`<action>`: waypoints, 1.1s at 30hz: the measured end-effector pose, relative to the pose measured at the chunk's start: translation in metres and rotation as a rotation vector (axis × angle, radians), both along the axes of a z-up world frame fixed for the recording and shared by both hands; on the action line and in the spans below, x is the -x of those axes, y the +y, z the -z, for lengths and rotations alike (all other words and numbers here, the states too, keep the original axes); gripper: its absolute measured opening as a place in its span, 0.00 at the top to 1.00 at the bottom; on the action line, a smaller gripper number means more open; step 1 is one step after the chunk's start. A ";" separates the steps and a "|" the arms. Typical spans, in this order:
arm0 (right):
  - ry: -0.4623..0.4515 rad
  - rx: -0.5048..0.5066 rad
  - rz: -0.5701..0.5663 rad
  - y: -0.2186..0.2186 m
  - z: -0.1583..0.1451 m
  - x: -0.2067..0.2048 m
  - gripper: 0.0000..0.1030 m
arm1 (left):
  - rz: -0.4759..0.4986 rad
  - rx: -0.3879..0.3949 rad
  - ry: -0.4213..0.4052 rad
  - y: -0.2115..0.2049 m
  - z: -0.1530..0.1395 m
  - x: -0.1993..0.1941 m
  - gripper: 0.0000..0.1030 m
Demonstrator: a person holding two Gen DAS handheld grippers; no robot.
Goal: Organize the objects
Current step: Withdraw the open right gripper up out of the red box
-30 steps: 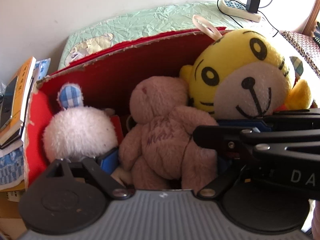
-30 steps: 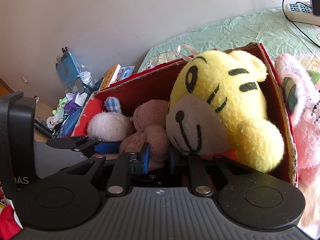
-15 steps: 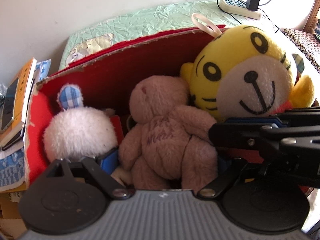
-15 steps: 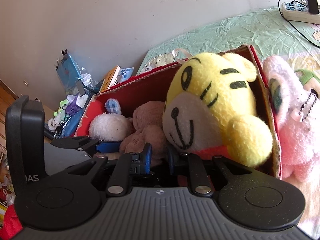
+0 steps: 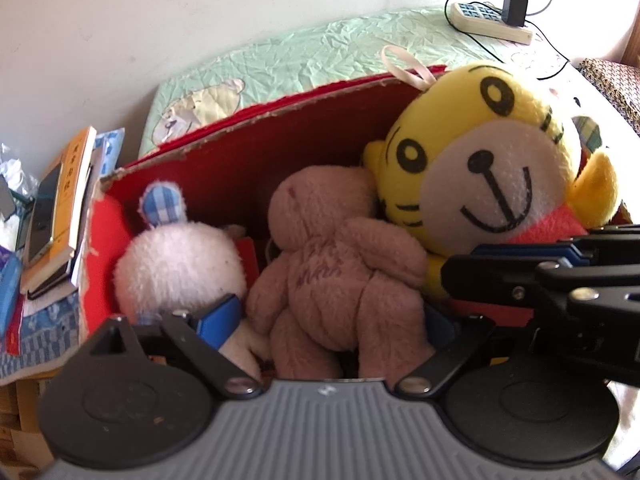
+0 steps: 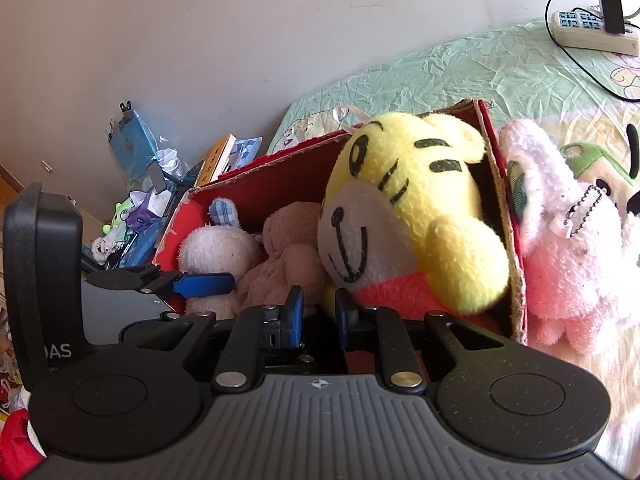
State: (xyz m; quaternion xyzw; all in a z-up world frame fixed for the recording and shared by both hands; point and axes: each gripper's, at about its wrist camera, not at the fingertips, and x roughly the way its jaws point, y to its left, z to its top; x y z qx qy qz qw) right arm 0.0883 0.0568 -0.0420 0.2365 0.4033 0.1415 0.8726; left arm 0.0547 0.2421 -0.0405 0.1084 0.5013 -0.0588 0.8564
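A red cardboard box (image 5: 248, 152) holds three plush toys: a white one with a blue checked ear (image 5: 180, 264), a brown bear (image 5: 336, 264) and a yellow tiger (image 5: 492, 160). My left gripper (image 5: 332, 320) is open, its blue pads on either side of the brown bear's legs. My right gripper (image 6: 318, 316) is open a narrow way at the box's near edge, just below the tiger (image 6: 408, 208); it holds nothing. The right gripper also shows in the left wrist view (image 5: 560, 276). A pink plush (image 6: 568, 248) lies outside the box, to its right.
The box stands on a green bed sheet (image 5: 320, 52). A power strip with a charger (image 5: 492, 24) lies at the far right. Books (image 5: 60, 216) are stacked left of the box. Clutter (image 6: 140, 184) lies by the wall. A panda-like plush (image 6: 616, 176) lies beyond the pink one.
My right gripper has drawn back to the right, away from the tiger. The tiger has settled lower in the box. The left gripper has barely moved.
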 end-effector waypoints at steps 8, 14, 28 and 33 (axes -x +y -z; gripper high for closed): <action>-0.001 -0.020 0.035 -0.003 -0.001 0.006 0.83 | -0.038 0.007 -0.008 0.004 -0.006 0.007 0.09; -0.026 0.008 0.047 -0.001 -0.007 0.015 0.79 | -0.048 0.002 -0.024 0.002 -0.013 0.014 0.09; -0.033 0.032 0.076 -0.002 -0.012 0.035 0.76 | -0.076 -0.019 -0.065 -0.001 -0.024 0.033 0.09; -0.044 0.046 0.086 0.001 -0.013 0.041 0.74 | -0.086 -0.002 -0.063 0.001 -0.027 0.034 0.09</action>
